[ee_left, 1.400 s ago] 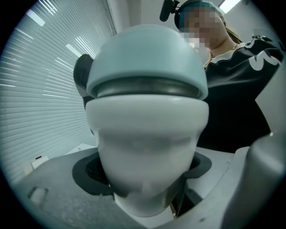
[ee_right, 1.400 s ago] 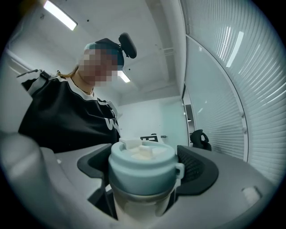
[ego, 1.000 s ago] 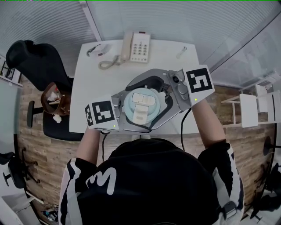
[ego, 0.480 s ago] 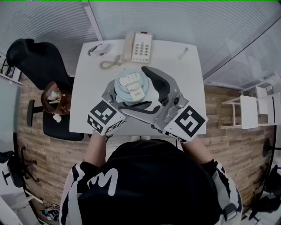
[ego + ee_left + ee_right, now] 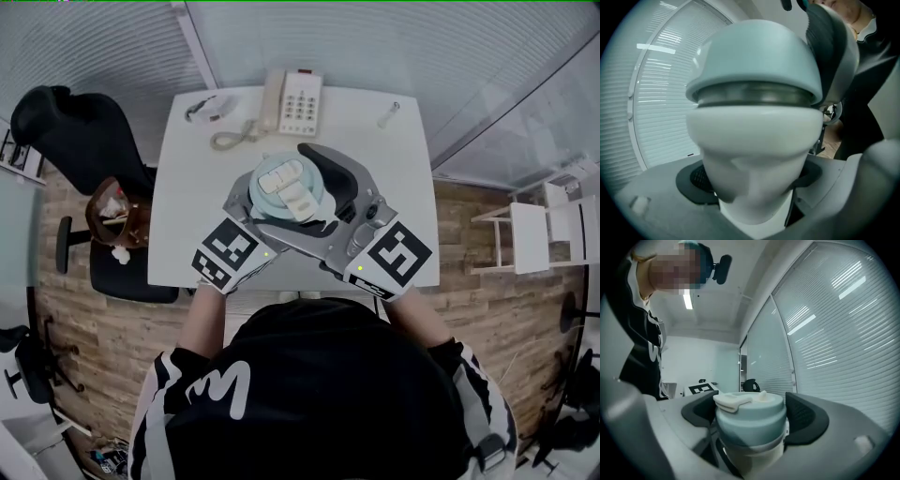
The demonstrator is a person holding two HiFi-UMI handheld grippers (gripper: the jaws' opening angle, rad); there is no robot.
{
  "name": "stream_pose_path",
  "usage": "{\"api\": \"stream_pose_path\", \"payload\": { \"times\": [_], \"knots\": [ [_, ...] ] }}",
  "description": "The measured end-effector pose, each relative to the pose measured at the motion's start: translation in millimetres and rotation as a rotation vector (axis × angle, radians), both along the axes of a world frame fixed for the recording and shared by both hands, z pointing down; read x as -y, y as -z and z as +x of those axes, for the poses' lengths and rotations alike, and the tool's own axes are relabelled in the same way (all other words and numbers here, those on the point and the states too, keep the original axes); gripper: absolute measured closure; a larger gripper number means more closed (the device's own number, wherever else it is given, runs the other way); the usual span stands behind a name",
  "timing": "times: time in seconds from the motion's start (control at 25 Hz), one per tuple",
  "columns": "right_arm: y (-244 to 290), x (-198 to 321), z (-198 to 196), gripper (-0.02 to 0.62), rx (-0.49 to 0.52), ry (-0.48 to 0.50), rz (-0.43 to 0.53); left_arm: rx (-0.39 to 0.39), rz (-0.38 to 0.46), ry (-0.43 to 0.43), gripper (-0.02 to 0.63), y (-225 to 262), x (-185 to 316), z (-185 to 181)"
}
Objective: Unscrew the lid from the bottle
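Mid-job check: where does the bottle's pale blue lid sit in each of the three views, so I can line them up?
Head view: lid at centre, slightly high, over the white table.
Left gripper view: lid at upper centre, topping the white bottle.
Right gripper view: lid at low centre.
Shared landmark: the window blinds.

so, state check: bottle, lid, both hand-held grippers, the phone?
bottle: capped, clamped at its white body.
lid: on the bottle, white flip tab lying flat.
left hand-held gripper: shut on the bottle.
right hand-held gripper: jaws closing, lid between them, pads against its sides.
phone handset: on its cradle.
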State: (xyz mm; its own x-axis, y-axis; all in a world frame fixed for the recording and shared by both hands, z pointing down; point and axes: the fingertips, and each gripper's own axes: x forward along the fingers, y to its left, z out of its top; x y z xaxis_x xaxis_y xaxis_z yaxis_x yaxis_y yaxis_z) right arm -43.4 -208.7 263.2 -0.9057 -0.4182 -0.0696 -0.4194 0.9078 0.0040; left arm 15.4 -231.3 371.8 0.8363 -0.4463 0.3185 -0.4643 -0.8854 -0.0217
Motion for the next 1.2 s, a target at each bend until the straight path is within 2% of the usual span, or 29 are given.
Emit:
{"api": "stream_pose_path", "payload": {
  "times": [0.16,0.32,0.36,0.48,0.56,0.76,1.04,1.2],
  "knots": [
    [2,-8,3,0.158,0.023,0.109,-0.009,0.012,-0.020,-0.103,0.160,0,-12,5],
    [8,-29,5,0.158,0.008,0.322,0.008,-0.010,-0.077,-0.316,0.158,0,-41,15],
    [9,-33,4,0.158,-0.010,0.355,0.013,-0.026,-0.087,-0.343,0.160,1,-46,16],
    [15,-36,3,0.156,-0.031,0.366,0.020,-0.061,-0.085,-0.333,0.160,5,-46,18],
    [18,-32,7,0.156,-0.002,0.350,0.028,-0.065,-0.075,-0.308,0.160,7,-44,16],
    [23,-26,12,0.156,0.082,0.294,-0.026,-0.051,-0.037,-0.255,0.158,7,-38,10],
    [42,-21,21,0.156,0.177,0.225,-0.042,-0.073,-0.035,-0.211,0.158,8,-33,9],
    [50,-20,26,0.156,0.194,0.202,-0.024,-0.071,-0.029,-0.194,0.158,8,-35,9]
  ]
}}
